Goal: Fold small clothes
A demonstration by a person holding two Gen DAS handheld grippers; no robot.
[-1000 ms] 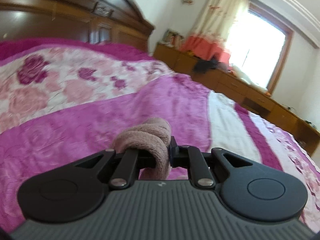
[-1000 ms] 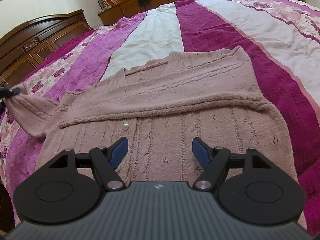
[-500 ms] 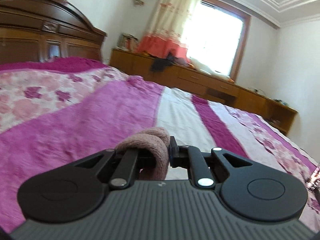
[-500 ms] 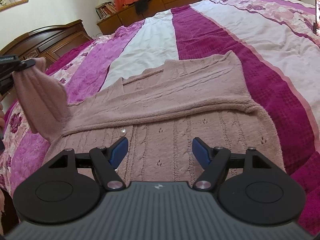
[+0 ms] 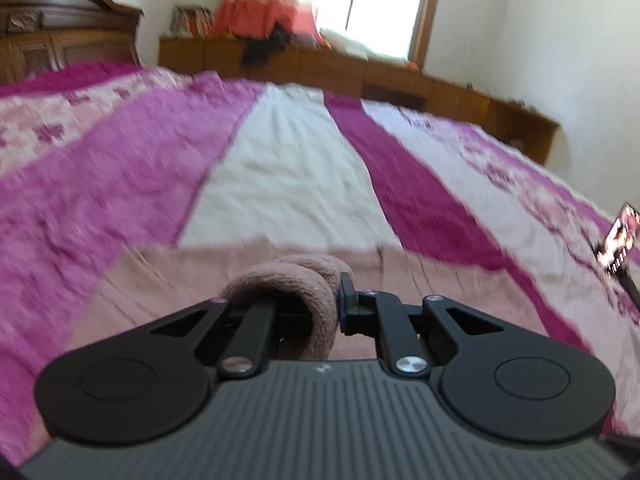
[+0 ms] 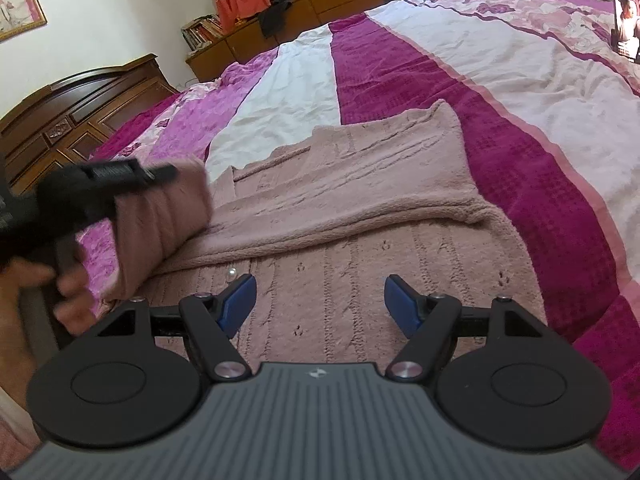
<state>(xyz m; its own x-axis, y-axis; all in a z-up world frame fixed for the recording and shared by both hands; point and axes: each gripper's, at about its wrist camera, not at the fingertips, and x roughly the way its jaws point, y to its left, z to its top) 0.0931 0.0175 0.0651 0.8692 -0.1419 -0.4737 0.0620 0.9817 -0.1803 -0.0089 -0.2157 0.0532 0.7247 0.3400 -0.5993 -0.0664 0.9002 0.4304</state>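
A dusty-pink knitted cardigan (image 6: 360, 216) lies flat on the bed, one sleeve folded across its chest. My left gripper (image 5: 320, 296) is shut on the cuff of the other sleeve (image 5: 296, 280), which bulges between its fingers. In the right wrist view that left gripper (image 6: 160, 174) hangs above the cardigan's left side, and the lifted sleeve (image 6: 160, 220) drapes down from it. My right gripper (image 6: 318, 300) stands open low over the cardigan's lower front, its blue pads wide apart with nothing between them. A pearl button (image 6: 231, 275) shows near its left pad.
The bedspread (image 6: 520, 100) has magenta, white and floral stripes. A dark wooden headboard (image 6: 68, 120) stands at the left, and a low wooden cabinet (image 5: 360, 76) runs under the window. A lit screen (image 6: 626, 16) stands at the bed's right edge. A hand (image 6: 52, 292) holds the left gripper.
The left gripper has carried the sleeve from out over the bed's left side inward over the cardigan's body and swung to face it. The right gripper stays open and has barely shifted.
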